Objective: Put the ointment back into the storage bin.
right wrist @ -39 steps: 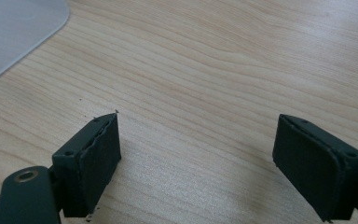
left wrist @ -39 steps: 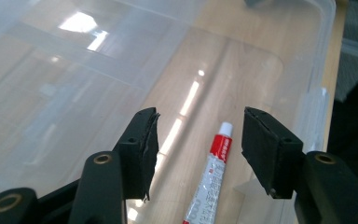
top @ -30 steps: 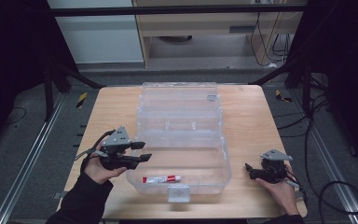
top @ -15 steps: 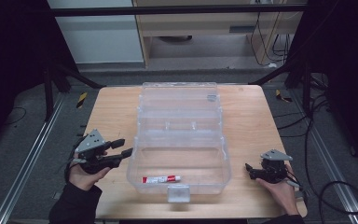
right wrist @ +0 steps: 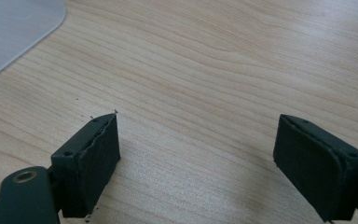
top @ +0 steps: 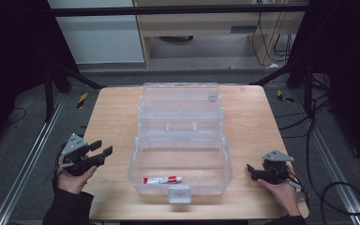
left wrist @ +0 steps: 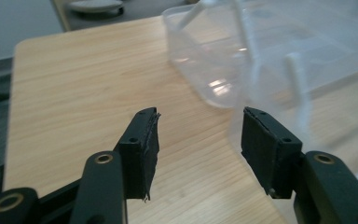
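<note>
Since a second ago, your left gripper (top: pixel 102 149) has drawn back from the near left corner of the clear plastic hinged storage box (top: pixel 180 140) to the left edge of the light wooden table (top: pixel 117 108), while your right gripper has stayed where it was. Your left hand (top: pixel 72 176) now holds its gripper just over that table edge, well apart from the box, with the grey three-cornered plate on top and the jaws pointing toward the box. In the left gripper view the two black jaws stand apart with nothing between them, the wood grain showing through the gap and the rounded corner of the box (left wrist: pixel 214 74) ahead and to the right. At the middle of the table the box sits open, its lid thrown back away from you and lying flat, its latch tab (top: pixel 179 193) at the near rim. Inside the near tray, against the front wall and left of centre, lies a small white tube with red lettering (top: pixel 162 179). On the right, your right gripper (top: pixel 251 169) rests near the table's near right corner, held by your right hand (top: pixel 281 190), its jaws pointing toward the box but clear of it. In the right gripper view those jaws are wide apart over bare wood (right wrist: pixel 214 93), gripping nothing.
</note>
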Motion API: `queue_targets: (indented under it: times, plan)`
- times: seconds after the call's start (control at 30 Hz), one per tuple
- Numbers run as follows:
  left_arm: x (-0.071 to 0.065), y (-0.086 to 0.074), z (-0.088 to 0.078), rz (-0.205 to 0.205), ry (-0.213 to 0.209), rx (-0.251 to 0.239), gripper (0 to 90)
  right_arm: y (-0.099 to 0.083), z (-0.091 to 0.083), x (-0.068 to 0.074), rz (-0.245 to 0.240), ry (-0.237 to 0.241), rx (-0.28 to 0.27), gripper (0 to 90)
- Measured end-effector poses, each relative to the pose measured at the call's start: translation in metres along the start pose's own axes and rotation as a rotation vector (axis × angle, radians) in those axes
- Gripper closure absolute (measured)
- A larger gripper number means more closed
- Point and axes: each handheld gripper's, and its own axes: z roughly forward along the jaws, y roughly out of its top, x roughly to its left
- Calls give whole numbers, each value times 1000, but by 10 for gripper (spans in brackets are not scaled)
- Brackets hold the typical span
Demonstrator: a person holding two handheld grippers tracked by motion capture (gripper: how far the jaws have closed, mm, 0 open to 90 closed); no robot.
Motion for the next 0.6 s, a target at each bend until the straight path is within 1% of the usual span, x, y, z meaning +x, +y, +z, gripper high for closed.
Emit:
queue_targets:
  times: [0.07, 0.13, 0.17, 0.27, 0.37, 0.43, 0.6]
  plan:
    - [4, -6, 3, -22, 38, 22, 439, 0, 0, 0, 0, 0, 0, 148]
    - [7, -11, 6, -42, 56, 32, 427, 0, 0, 0, -2, -1, 0, 148]
    - [9, -15, 8, -47, 77, 42, 424, 0, 0, 0, 0, -1, 0, 147]
    - [13, -23, 12, -54, 100, 74, 399, 0, 0, -1, -5, -4, -3, 150]
    - [18, -28, 12, -70, 122, 84, 387, 0, 0, -1, -9, -6, -3, 150]
    - [21, -32, 12, -77, 145, 91, 378, 0, -1, -1, -6, -5, -2, 150]
    - [29, -42, 14, -98, 186, 124, 344, 0, -2, -1, 4, -7, -8, 149]
